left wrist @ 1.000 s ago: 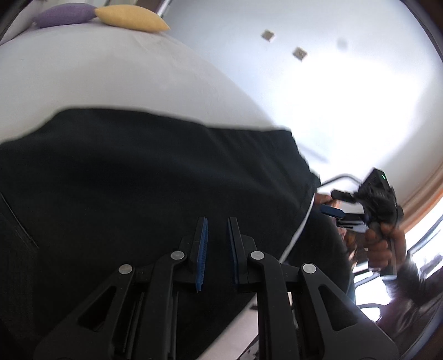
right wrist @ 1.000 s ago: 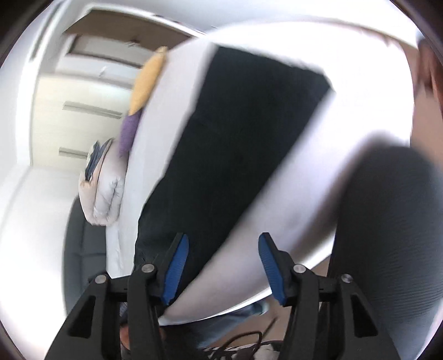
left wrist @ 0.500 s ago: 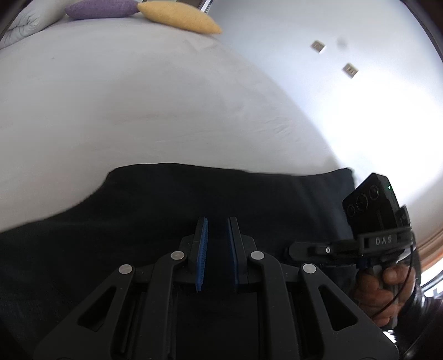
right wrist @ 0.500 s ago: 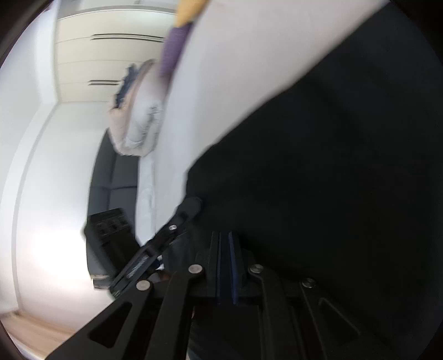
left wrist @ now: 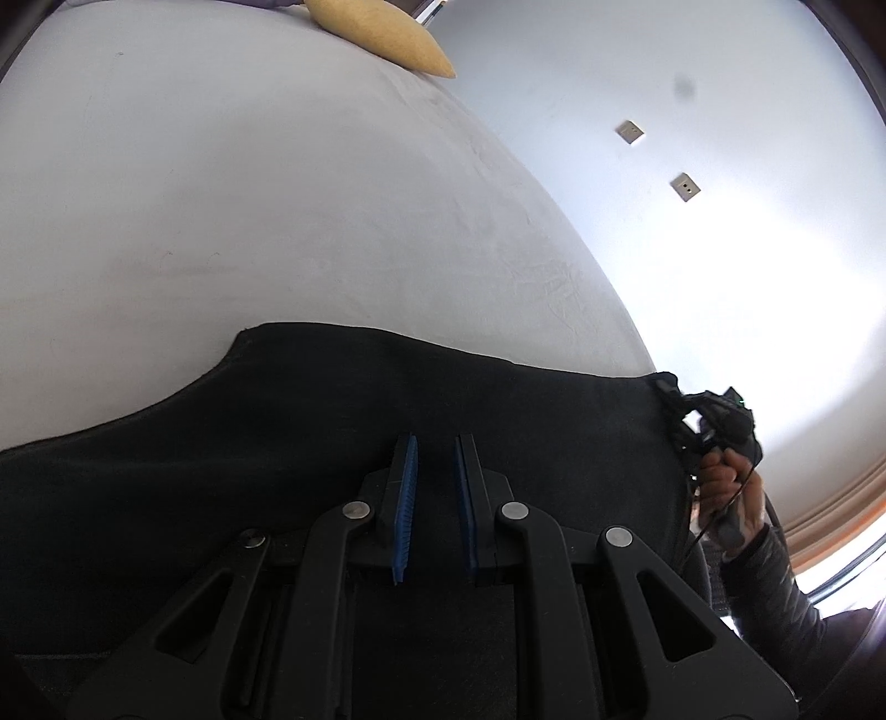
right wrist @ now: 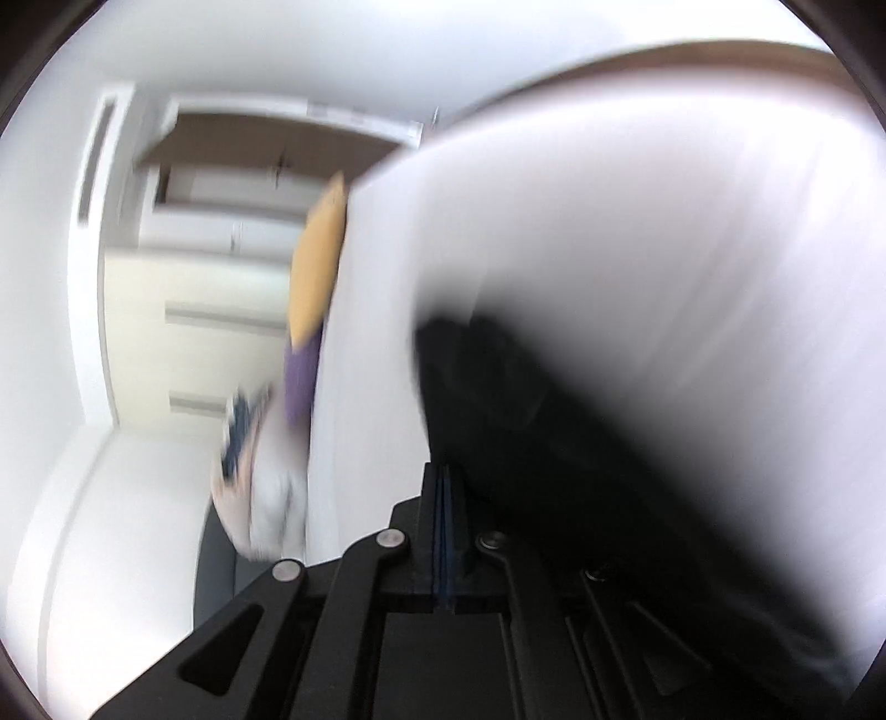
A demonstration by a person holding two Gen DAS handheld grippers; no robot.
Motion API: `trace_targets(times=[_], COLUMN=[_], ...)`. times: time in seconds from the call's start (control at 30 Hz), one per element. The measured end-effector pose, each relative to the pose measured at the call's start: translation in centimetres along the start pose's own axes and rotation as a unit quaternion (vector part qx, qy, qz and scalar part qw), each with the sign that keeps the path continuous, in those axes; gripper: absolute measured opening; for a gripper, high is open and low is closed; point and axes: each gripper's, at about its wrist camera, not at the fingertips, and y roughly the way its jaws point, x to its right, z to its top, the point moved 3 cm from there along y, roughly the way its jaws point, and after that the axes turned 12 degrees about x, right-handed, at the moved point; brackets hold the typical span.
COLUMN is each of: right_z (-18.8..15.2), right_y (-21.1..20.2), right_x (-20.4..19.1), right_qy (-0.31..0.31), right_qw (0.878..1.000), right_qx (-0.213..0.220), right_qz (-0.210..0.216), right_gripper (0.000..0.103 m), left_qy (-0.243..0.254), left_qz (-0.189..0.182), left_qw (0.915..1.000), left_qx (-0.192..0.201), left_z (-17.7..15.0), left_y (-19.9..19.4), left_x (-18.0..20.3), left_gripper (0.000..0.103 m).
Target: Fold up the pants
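The black pants [left wrist: 343,421] lie across the near part of a white bed [left wrist: 249,210]. My left gripper [left wrist: 434,448] is over the dark cloth with its blue pads a narrow gap apart; whether cloth sits between them is hidden. My right gripper [right wrist: 446,476] has its pads pressed together at the edge of the pants [right wrist: 554,443], which hang blurred beside it. It also shows in the left wrist view [left wrist: 714,426], held in a hand at the pants' right corner.
A yellow pillow [left wrist: 382,39] lies at the bed's far end; it and a purple pillow [right wrist: 302,376] show in the right wrist view with a rolled duvet [right wrist: 260,498]. A white wall with two sockets [left wrist: 684,187] is to the right. Wardrobe doors [right wrist: 210,299] stand beyond.
The right gripper went from wide open to shut at the pants' edge and swung fast. The pants' far edge has been drawn toward me, so more bare bed shows.
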Motion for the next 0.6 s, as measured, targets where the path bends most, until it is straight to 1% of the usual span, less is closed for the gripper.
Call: trace_targets(times=[0.07,0.1,0.13,0.17,0.2,0.23,0.27,0.3,0.33,0.37,0.4,0.43,0.47,0.53,0.57,0.6], right_z=[2.0,3.3,4.2,4.7,4.8,4.4,3.3,2.1,0.2,-2.9,-5.2,-8.5,-11.0,-15.7,-17.7,-19.0], right_y=[-1.8,-3.0,-4.3,-5.6,-6.7,-7.3,-7.7,-7.6,-6.7,-5.4,-4.4,-2.7,-1.1,1.2,1.8,2.3], right_x=[0.1,1.1,2.2,2.6,2.4,1.6,0.3,-0.6,-2.0,-3.9,-4.9,-6.0,-6.7,-7.2,-7.1,-6.7], right_qy=[-0.025,-0.006,0.025,0.040,0.030,0.010,-0.013,-0.027,-0.042,-0.061,-0.071,-0.078,-0.080,-0.085,-0.091,-0.099], right_qw=[0.999,0.998,0.996,0.994,0.994,0.994,0.996,0.997,0.998,0.998,0.997,0.994,0.990,0.981,0.976,0.972], right_qx=[0.037,0.058,0.075,0.088,0.095,0.095,0.082,0.065,0.044,0.009,-0.021,-0.065,-0.101,-0.166,-0.191,-0.207], right_qz=[-0.025,-0.040,-0.047,-0.047,-0.051,-0.050,-0.042,-0.030,-0.015,0.006,0.022,0.040,0.050,0.058,0.053,0.047], right_gripper=[0.000,0.000,0.000,0.002,0.006,0.006,0.006,0.006,0.006,0.006,0.007,0.009,0.010,0.010,0.010,0.010], left_qy=[0.014,0.021,0.029,0.032,0.036,0.040,0.038,0.030,0.018,0.011,0.012,0.018,0.030,0.049,0.060,0.061], left_qz=[0.017,0.028,0.043,0.053,0.063,0.072,0.079,0.073,0.055,0.027,0.009,-0.003,-0.012,-0.008,0.004,0.017], left_qw=[0.9998,0.9994,0.9986,0.9980,0.9972,0.9963,0.9957,0.9962,0.9974,0.9985,0.9989,0.9991,0.9993,0.9987,0.9981,0.9977], left_qx=[0.003,0.006,0.010,0.015,0.021,0.026,0.031,0.036,0.043,0.047,0.045,0.037,0.021,-0.005,-0.018,-0.023], left_z=[-0.9,-1.0,-1.0,-1.0,-0.9,-1.0,-1.0,-1.1,-1.3,-1.9,-2.5,-3.3,-4.5,-6.3,-7.4,-8.0], left_y=[-1.2,-1.5,-2.2,-2.8,-3.4,-4.0,-4.4,-4.6,-4.9,-4.8,-4.5,-3.9,-3.1,-2.1,-1.8,-1.8], left_x=[0.5,1.0,0.9,1.1,1.2,1.4,1.9,2.5,3.4,4.7,6.0,7.4,8.9,10.1,10.0,9.5], left_gripper=[0.014,0.014,0.014,0.014,0.014,0.014,0.014,0.014,0.014,0.014,0.014,0.014,0.014,0.014,0.014,0.014])
